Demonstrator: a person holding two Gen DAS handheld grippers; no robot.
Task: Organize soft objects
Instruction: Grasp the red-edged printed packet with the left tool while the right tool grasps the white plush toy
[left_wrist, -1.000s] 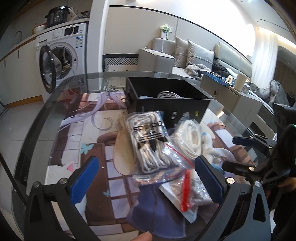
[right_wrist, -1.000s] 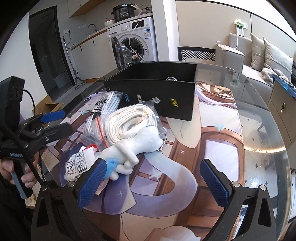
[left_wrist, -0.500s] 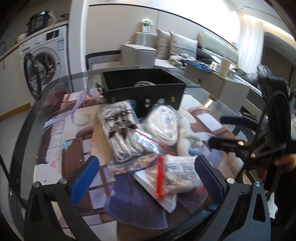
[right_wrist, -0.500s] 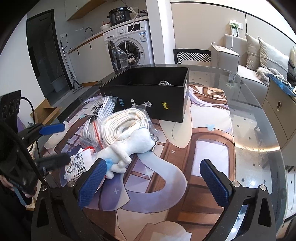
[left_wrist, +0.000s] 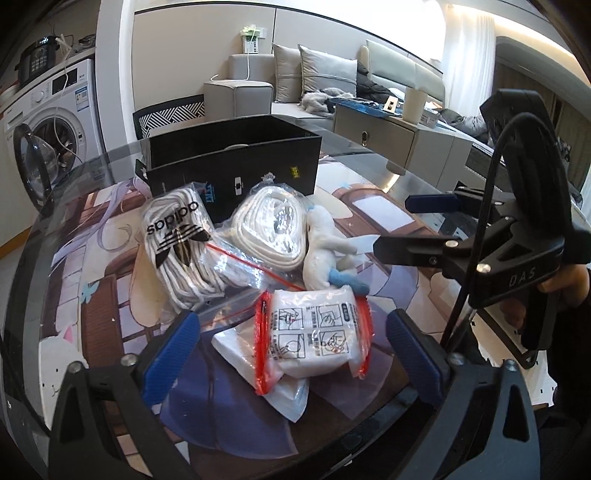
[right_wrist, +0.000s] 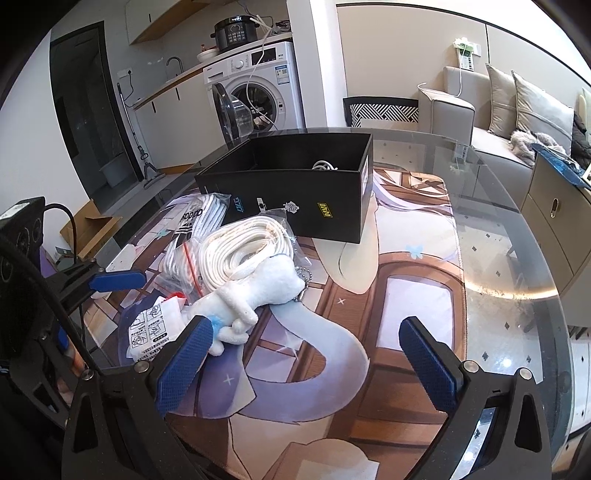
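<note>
Left wrist view: the left claw (left_wrist: 291, 356), empty and closing, straddles the light, slippery, squashy bagged wipes (left_wrist: 314, 332) by the tabletop's (left_wrist: 373, 155) near edge, best pinched across the padded middle.

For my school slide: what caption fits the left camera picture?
Left tongs closing around a red-zip bag beside a plush toy.

The black box (right_wrist: 295, 206) is hiding most of a white coil (right_wrist: 325, 165) from you; behind it, the bench (right_wrist: 509, 266) is getting cut off.
</note>
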